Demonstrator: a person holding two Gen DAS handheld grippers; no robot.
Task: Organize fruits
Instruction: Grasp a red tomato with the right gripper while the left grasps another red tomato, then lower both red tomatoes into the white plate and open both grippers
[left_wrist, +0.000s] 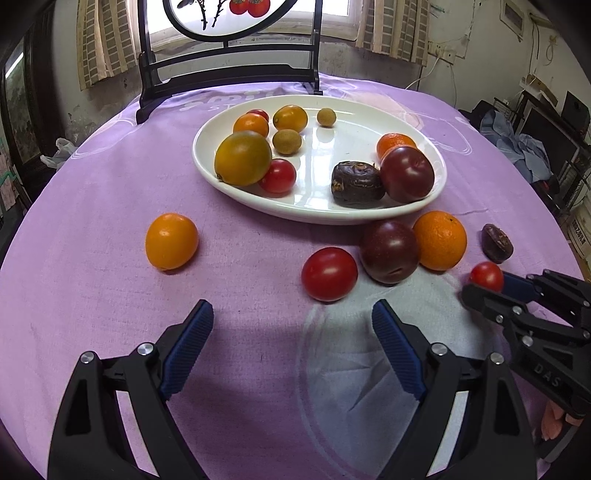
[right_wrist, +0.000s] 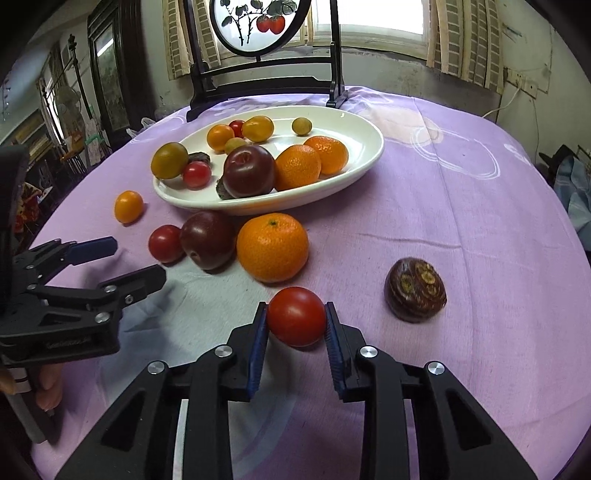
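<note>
A: Worktop (right_wrist: 443, 221)?
B: Purple cloth over it, white oval plate (right_wrist: 365, 155) toward the far side.

A: Plate contents?
B: Mixed fruit: a dark plum (right_wrist: 249, 175), two mandarins, a green-yellow tomato (left_wrist: 242, 158), a wrinkled dark fruit (left_wrist: 356, 181), red cherry tomatoes, small orange and greenish ones.

A: Loose fruit?
B: Just in front of the plate a mandarin (right_wrist: 272, 246) touches a second plum (right_wrist: 208, 239), with a red tomato (right_wrist: 165, 243) beside that. An orange tomato (left_wrist: 171, 245) lies off left, a dark wrinkled fruit (right_wrist: 415, 290) off right.

A: Right gripper (right_wrist: 296, 325)?
B: Angled down, fingers clamped on a small red tomato (right_wrist: 296, 316) that rests on the cloth.

A: Left gripper (left_wrist: 291, 325)?
B: Angled down near the cloth, fingers wide apart, nothing between them.
</note>
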